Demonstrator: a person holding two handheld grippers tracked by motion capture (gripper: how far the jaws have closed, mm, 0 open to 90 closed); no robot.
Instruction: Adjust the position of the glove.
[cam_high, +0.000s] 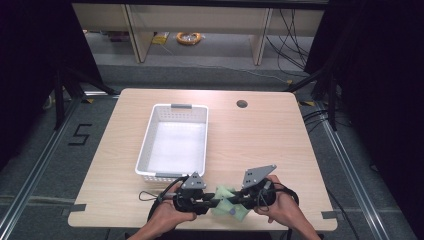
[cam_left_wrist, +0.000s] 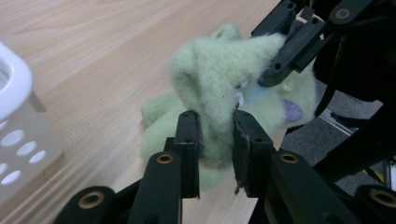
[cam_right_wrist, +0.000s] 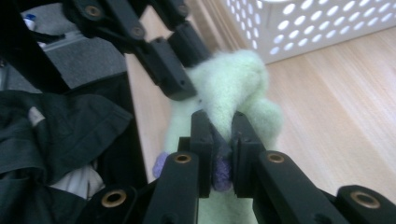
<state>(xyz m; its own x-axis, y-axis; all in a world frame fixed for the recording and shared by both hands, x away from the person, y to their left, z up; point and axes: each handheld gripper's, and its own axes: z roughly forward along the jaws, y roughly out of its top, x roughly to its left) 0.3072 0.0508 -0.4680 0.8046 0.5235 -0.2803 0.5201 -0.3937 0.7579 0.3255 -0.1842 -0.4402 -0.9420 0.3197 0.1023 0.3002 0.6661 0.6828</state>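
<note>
At the left of the high view: white basket (cam_high: 172, 141) on the surface (cam_high: 260, 145), perforated walls, nothing inside. Just in front of its near rim, left gripper (cam_high: 204, 201), held in the left hand (cam_high: 167, 216). In the left gripper view its 2 fingers (cam_left_wrist: 189, 140) pinch a fold of the green toy (cam_left_wrist: 219, 79) — fabric bunched between the pads, no gap to see.

In the middle, toy (cam_high: 227, 202) at the near edge of the surface, spanned between both grippers, its lower part resting on or just above the wood; cannot tell which. Pale green fleece, fuzzy, with a small purple patch (cam_left_wrist: 293, 110) on one side.

To the right, right gripper (cam_high: 246, 198) in the right hand (cam_high: 282, 205). In the right gripper view, fingers (cam_right_wrist: 203, 135) pressed nearly together on a thin flap of the toy (cam_right_wrist: 233, 79), purple patch (cam_right_wrist: 222, 172) caught low between them.

Handling, judged from the look: light, soft, fully limp — no stiffness to hold a shape, so anything not gripped will sag. Not fragile, not slippery; fleece gives the pads good bite. Thin edges slip out more easily than a thick fold, so best held by a bunched wad or a limb, well in from the rim. 2 grips well apart should keep it spread; 1 alone lets it dangle.
</note>
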